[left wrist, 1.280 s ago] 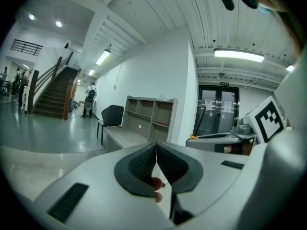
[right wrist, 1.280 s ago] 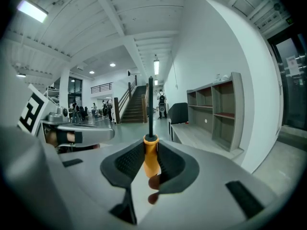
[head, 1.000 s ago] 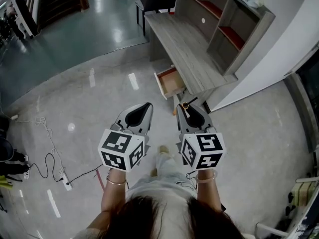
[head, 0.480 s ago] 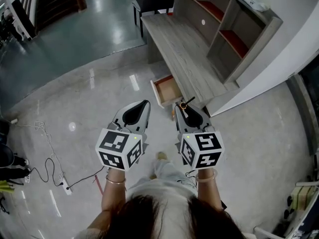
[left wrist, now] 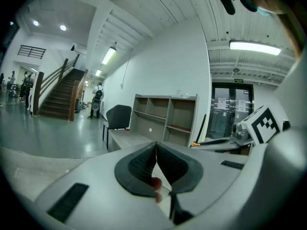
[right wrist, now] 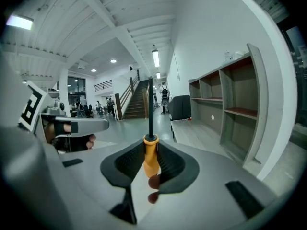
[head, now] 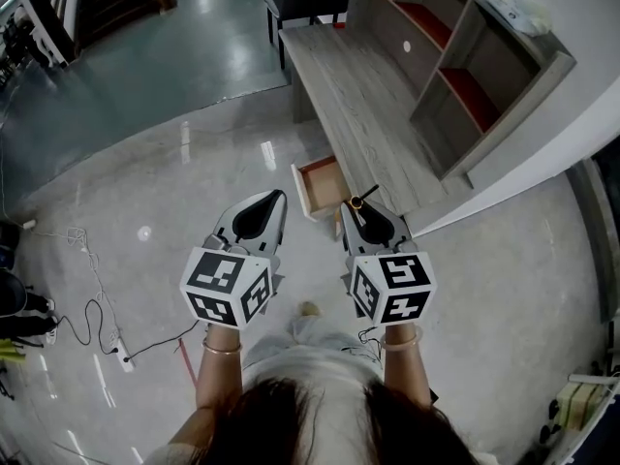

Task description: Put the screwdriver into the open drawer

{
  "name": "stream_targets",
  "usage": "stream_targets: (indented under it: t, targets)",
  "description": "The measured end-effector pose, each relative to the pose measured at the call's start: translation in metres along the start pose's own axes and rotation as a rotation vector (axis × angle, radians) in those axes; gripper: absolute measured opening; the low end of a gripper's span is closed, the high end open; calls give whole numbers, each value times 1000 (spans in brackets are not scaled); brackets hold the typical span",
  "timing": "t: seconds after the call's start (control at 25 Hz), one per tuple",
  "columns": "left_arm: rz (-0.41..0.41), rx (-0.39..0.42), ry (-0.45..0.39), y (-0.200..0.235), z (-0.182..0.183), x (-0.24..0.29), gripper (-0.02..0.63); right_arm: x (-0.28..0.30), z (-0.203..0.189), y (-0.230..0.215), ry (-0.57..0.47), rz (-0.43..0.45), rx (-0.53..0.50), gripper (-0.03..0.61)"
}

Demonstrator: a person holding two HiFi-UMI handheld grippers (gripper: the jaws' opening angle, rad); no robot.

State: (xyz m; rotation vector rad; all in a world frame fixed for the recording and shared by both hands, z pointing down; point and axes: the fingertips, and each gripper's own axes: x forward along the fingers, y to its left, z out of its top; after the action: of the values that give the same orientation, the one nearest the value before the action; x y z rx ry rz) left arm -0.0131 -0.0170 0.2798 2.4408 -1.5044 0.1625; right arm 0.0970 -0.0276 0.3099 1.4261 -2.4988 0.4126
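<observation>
Forearms reach fwd side by side, wrists level, a marker cube (head: 231,287) on the left claw and another (head: 392,287) on the right; both hands hidden under the cubes. Left gripper (head: 276,198) has its pads pressed together w/ nothing between them, confirmed in its own view (left wrist: 156,146). Right gripper (head: 356,208) is clamped on the screwdriver (right wrist: 151,158): orange handle pinched between the pads, black shaft sticking straight out ahead of the tips. Handle's rear end is buried in the pads; in the head view only an orange ring and a short dark shaft show (head: 361,201), tip hard to pick out against the desk edge.

Open drawer (head: 303,188) sits just ahead of the right claw's tips, slightly to their left, approx between both claws; its back runs under the desk (head: 358,95), so inside is only partly seen. Desk edge is close at the right claw's front-right. Bare floor (head: 145,182) opens wide to the left claw's left; power strip w/ cable (head: 120,345) lies well off behind-left. Shelf unit (head: 465,61) stands beyond on the desk's far side
</observation>
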Motion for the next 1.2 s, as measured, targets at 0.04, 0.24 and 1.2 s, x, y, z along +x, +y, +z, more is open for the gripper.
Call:
stream_targets:
  t: [0.04, 0.24, 1.2]
  targets:
    - [9, -3, 2, 2, 0, 3, 17, 4, 0, -3, 3, 6, 0, 93]
    - [66, -24, 19, 22, -4, 4, 17, 24, -7, -5, 33, 40, 8, 94]
    - [16, -43, 77, 173, 4, 112, 18, 174, -42, -37, 161, -100, 39, 93]
